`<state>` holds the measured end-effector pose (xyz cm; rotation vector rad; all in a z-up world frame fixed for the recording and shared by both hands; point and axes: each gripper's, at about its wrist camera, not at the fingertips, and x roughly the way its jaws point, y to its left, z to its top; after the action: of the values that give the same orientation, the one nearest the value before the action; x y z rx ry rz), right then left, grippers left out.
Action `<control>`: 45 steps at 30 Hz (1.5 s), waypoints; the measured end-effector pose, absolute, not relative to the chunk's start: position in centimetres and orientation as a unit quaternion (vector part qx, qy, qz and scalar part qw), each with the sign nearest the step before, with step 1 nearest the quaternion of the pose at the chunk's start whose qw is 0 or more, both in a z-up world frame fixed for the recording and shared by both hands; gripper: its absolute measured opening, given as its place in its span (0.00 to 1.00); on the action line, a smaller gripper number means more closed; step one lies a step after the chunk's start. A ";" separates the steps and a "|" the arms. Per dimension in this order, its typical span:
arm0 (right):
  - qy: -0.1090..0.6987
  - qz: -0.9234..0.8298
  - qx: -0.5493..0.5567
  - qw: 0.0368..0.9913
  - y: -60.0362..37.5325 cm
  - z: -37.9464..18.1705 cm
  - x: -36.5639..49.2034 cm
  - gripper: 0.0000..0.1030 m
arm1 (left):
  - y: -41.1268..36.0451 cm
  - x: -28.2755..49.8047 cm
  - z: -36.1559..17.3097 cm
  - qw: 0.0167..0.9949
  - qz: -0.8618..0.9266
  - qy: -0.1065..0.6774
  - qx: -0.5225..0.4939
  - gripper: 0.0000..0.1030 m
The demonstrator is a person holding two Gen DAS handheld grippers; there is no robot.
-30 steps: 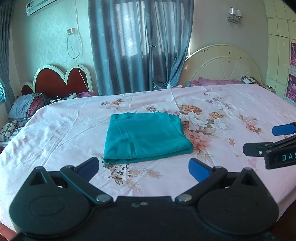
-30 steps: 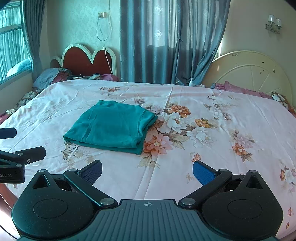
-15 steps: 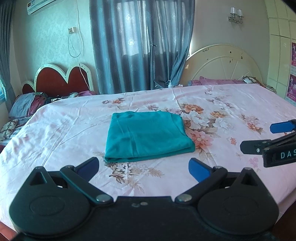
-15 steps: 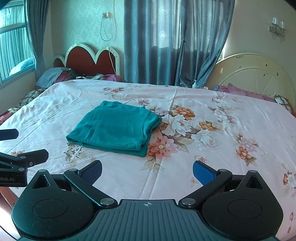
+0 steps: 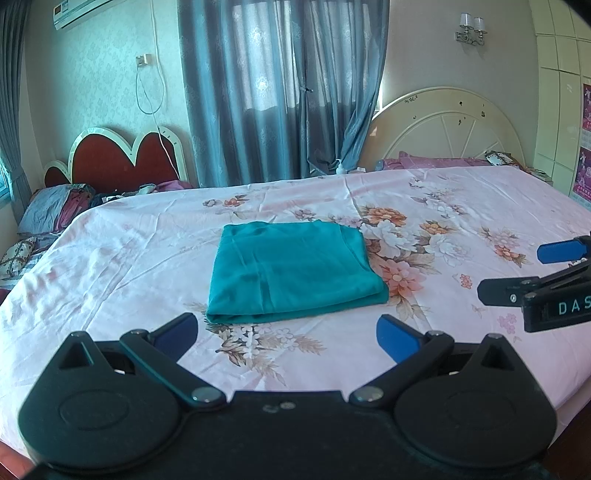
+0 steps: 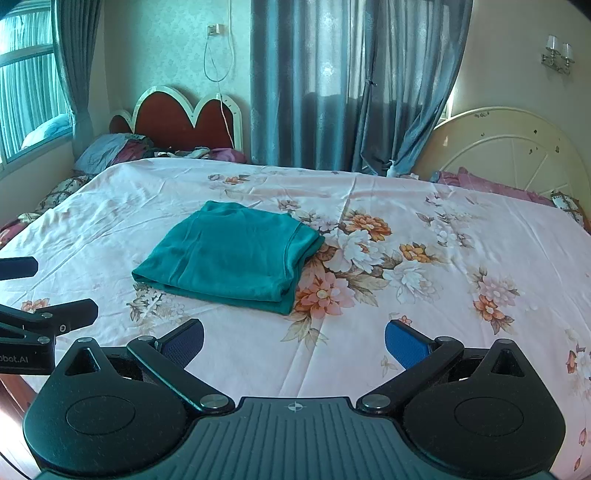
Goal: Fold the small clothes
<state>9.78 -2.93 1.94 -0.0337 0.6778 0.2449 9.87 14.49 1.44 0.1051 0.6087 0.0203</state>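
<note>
Item count: one folded teal garment (image 5: 293,271) lay on one bed (image 5: 480,206) with a floral sheet. Two claws were present: the left claw (image 5: 286,334) and the right claw (image 6: 294,341), each with two blue-padded fingers spread apart and holding nothing. Two headboards stood at the far side: one red scalloped headboard (image 5: 122,160) on the left, one cream round headboard (image 5: 443,129) on the right. One double wall lamp (image 5: 470,27) was mounted far right.
</note>
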 end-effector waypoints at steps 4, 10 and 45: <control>0.333 0.120 -0.017 0.935 -3.2 1.8 9.9 1.00 | 14.2 9.9 1.4 0.953 0.009 0.299 0.055 1.00; 0.331 0.122 -0.017 0.936 -3.5 1.8 9.8 1.00 | 14.1 9.9 1.4 0.953 0.007 0.299 0.054 1.00; 0.327 0.136 -0.029 0.935 -2.8 2.1 9.6 1.00 | 15.5 9.4 1.5 0.956 0.010 0.290 0.044 0.99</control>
<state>9.61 -2.79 2.11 -0.0590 0.6692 0.2771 9.40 15.54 1.51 0.0888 0.5883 0.0197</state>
